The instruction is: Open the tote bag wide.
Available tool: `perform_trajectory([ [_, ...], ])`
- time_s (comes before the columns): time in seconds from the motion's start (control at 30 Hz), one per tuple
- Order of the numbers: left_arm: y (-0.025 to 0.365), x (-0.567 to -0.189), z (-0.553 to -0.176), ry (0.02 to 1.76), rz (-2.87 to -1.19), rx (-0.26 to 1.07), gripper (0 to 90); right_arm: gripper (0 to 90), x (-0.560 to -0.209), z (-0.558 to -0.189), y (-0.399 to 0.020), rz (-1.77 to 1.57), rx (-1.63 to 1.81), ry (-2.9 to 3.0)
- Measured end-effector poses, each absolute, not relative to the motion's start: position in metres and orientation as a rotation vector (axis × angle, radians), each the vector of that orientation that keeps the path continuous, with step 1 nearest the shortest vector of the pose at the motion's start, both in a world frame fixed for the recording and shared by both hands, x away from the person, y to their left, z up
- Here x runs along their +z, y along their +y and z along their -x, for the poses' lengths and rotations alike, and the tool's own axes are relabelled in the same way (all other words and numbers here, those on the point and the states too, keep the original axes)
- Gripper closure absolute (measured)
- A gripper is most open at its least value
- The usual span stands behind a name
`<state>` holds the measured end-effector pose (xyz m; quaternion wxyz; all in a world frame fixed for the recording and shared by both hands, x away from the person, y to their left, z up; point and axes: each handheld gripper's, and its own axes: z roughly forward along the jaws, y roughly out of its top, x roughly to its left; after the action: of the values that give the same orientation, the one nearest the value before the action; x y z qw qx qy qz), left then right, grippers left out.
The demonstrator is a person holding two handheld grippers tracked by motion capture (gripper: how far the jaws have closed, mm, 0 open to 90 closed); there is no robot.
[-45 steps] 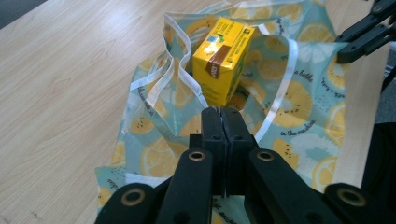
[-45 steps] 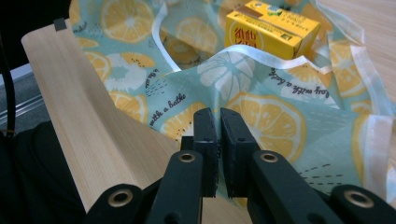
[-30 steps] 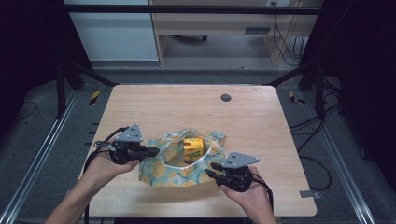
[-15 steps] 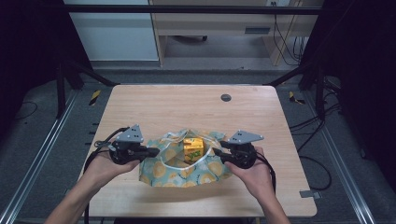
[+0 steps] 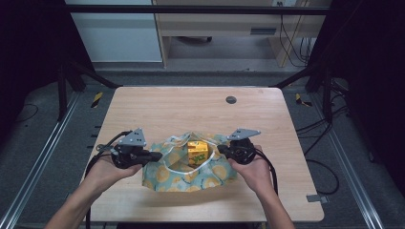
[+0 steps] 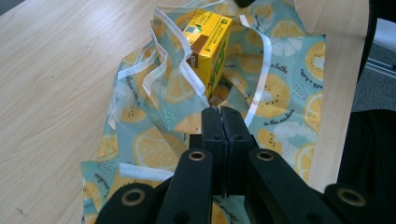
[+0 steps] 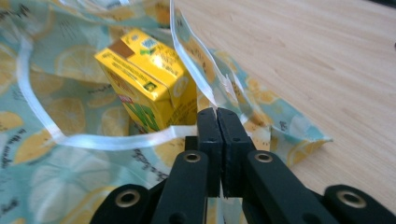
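Centre-bottom of the high view, a yellow juice carton [image 5: 197, 151] stands in the lemon-print bag [image 5: 181, 175]. Left gripper [image 5: 157, 155] and right gripper [image 5: 220, 149] pinch opposite rim edges, jaws closed; probably spreading it; next likely needs steady outward tension.

You are looking down on a pale wood-grain desk [image 5: 191, 109] in the middle of the frame, with a small dark round grommet [image 5: 231, 99] set near its far edge, right of centre. Grey carpet floor [image 5: 43, 148] surrounds it. Metal rails [image 5: 33, 167] run diagonally along the lower left and lower right. Black frame struts [image 5: 79, 71] slant down toward the desk's far corners, and yellow-black striped tape [image 5: 97, 98] marks the floor beside each. At the top, a light wooden cabinet [image 5: 215, 28] stands beside a pale panel [image 5: 114, 33]. Black cables [image 5: 286, 43] hang at upper right. Both side edges fall into darkness.
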<state>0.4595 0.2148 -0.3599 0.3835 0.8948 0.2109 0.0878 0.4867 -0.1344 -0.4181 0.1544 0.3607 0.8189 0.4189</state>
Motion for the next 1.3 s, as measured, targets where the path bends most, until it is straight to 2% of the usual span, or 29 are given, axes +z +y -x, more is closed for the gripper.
perform_trajectory([
  [0.43,0.222,-0.364,-0.447,0.513,-2.362,0.217,89.7,90.0,-0.385,-0.445,-0.135,-0.897,1.342,2.279],
  [0.5,0.224,-0.369,-0.442,0.501,-2.383,0.205,89.7,90.0,-0.388,-0.428,-0.137,-0.869,1.356,2.298],
  [0.7,0.226,-0.392,-0.438,0.504,-2.462,0.176,89.6,90.0,-0.406,-0.41,-0.139,-0.866,1.336,2.359],
  [0.97,0.225,-0.416,-0.444,0.529,-2.538,0.17,89.6,90.0,-0.44,-0.405,-0.135,-0.904,1.243,2.459],
  [1.1,0.226,-0.423,-0.447,0.544,-2.56,0.158,89.5,90.0,-0.446,-0.405,-0.134,-0.907,1.209,2.474],
  [1.2,0.225,-0.424,-0.447,0.541,-2.563,0.161,89.5,85.4,-0.443,-0.406,-0.136,-0.903,1.208,2.446],
  [1.3,0.223,-0.424,-0.447,0.534,-2.57,0.168,89.3,73.6,-0.434,-0.408,-0.139,-0.916,1.233,2.404],
])
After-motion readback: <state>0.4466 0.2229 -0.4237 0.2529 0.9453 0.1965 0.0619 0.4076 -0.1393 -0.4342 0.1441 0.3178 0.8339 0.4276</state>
